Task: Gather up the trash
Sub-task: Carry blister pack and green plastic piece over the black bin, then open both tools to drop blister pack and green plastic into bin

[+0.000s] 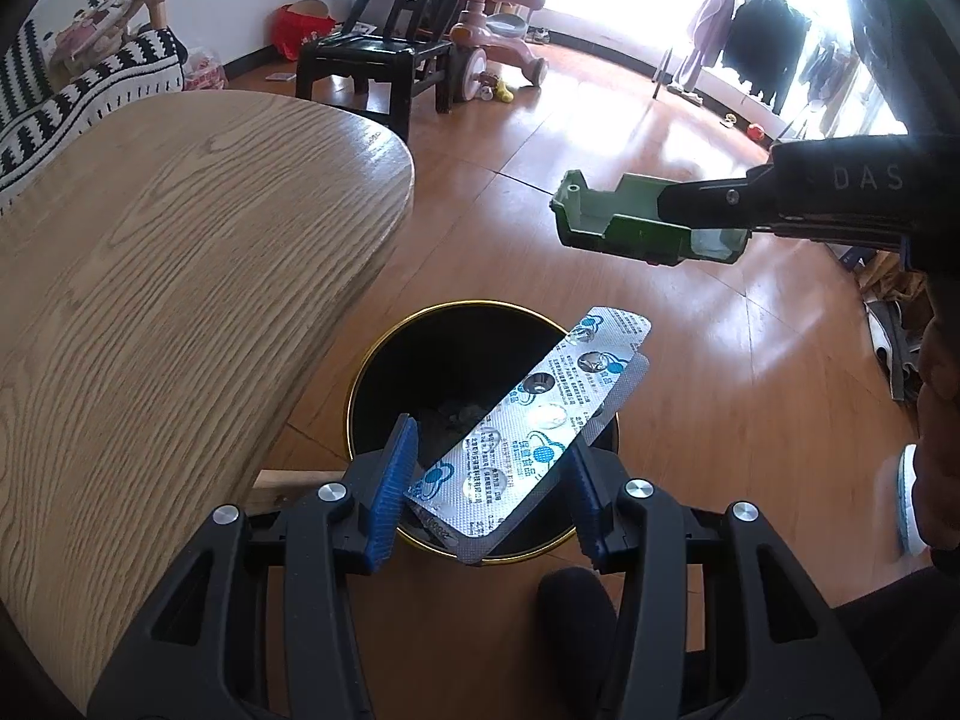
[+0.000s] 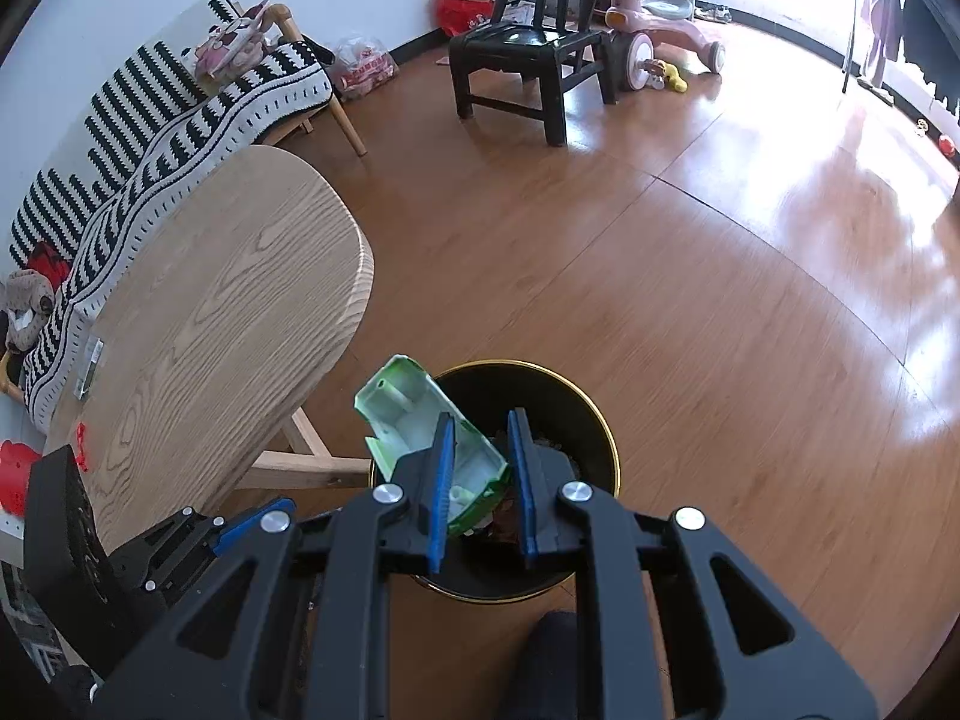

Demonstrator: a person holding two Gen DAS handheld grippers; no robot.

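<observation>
The left gripper (image 1: 489, 474) clamps a silver blister pack (image 1: 528, 426) over the gold-rimmed black bin (image 1: 360, 384), whose left rim sits just beside the rounded edge of the wooden table (image 1: 180, 276). The right gripper (image 2: 483, 480), nearly closed, pinches a green plastic shell (image 2: 420, 420) above the same bin. To the right and beyond lies open wooden floor (image 2: 690, 300), with a black chair (image 2: 528, 54) far off.

Silver blister pack (image 1: 536, 420) with blue print, several pockets empty, tilted over a black gold-rimmed trash bin (image 1: 384, 354) at lower centre, green plastic shell piece (image 1: 624, 222) at upper right, hollow side showing, tilted
</observation>
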